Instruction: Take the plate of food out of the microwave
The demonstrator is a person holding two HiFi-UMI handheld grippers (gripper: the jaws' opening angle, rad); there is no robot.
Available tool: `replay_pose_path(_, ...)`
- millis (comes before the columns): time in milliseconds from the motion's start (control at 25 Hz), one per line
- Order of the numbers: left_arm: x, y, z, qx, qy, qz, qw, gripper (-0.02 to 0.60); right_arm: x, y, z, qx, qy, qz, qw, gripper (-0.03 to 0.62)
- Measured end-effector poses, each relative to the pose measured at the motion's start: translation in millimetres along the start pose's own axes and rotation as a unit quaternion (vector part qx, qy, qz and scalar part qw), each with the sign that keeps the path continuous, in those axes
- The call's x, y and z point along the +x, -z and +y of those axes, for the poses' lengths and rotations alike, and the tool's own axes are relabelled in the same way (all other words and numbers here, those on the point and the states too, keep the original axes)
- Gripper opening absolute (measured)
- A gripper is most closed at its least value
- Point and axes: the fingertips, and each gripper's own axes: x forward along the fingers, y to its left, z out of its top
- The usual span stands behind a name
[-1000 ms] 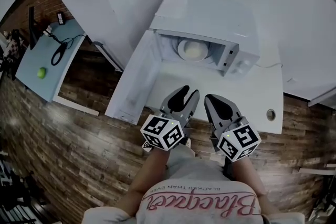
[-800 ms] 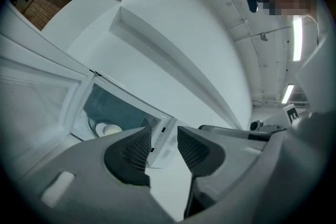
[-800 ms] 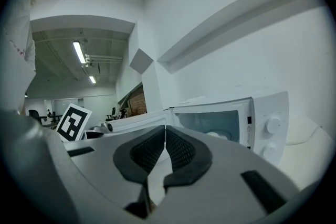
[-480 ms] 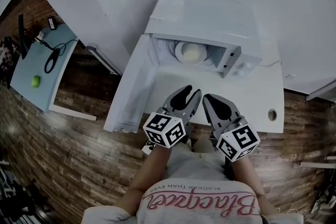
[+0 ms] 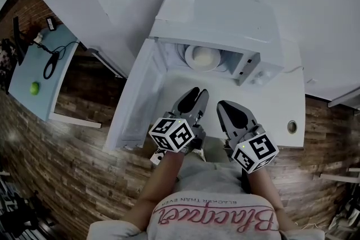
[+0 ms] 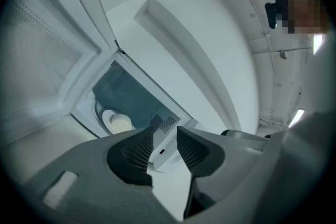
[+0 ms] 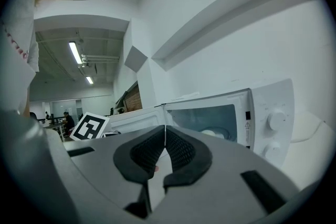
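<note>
left gripper gapes empty, jaws just narrowing; right gripper closed.

Upside-down pink script on the person's shirt stays unclear; small print beside it ends "THAN EVER". The warning sticker on the microwave is too small to read.

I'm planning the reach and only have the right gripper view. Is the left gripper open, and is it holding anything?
Observer: The left gripper has its jaws apart with nothing between them; they have just eased slightly closer.
Operator: Is the door out of its way?
Observer: Yes. The microwave door is swung wide to the left, beside the left gripper and apart from it.
Operator: How far in are we?
Observer: Not in yet. From the head view, the left gripper and the right gripper are both short of the opening. The plate, with a pale mound of food on it, sits untouched inside the microwave.
</note>
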Motion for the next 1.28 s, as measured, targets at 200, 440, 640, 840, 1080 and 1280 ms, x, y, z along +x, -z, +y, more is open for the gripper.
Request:
replay_pose_path(200, 15.0, 10.9, 29.6, -0.054, -0.024, -0.004, 0.9982, 0.144, 17.2, 6.2, -13.1, 0.006, -0.013, 0.009, 1.000, 0.014)
replay_pose_path(440, 28.4, 20.1, 56.0, -0.105, -0.046, -0.006, 0.9934, 0.144, 35.0, 12.9, -25.9, 0.009, -0.026, 0.019, 0.999, 0.014)
replay_pose_path(640, 45.8, 30.7, 75.4, -0.128, -0.049, -0.003, 0.9906, 0.144, 43.3, 22.4, -37.5, 0.014, -0.030, 0.033, 0.999, 0.014)
replay_pose_path(840, 58.6, 38.0, 95.8, -0.170, -0.062, -0.006, 0.9835, 0.144, 49.4, 32.2, -53.4, 0.025, -0.028, 0.042, 0.998, 0.014)
replay_pose_path(1080, 74.5, 40.1, 114.1, -0.204, -0.070, -0.008, 0.9763, 0.144, 59.3, 39.0, -67.9, 0.037, -0.022, 0.050, 0.998, 0.014)
replay_pose_path(1280, 88.7, 41.2, 125.0, -0.225, -0.083, -0.005, 0.9708, 0.144, 67.9, 44.4, -71.6, 0.041, -0.031, 0.058, 0.997, 0.014)
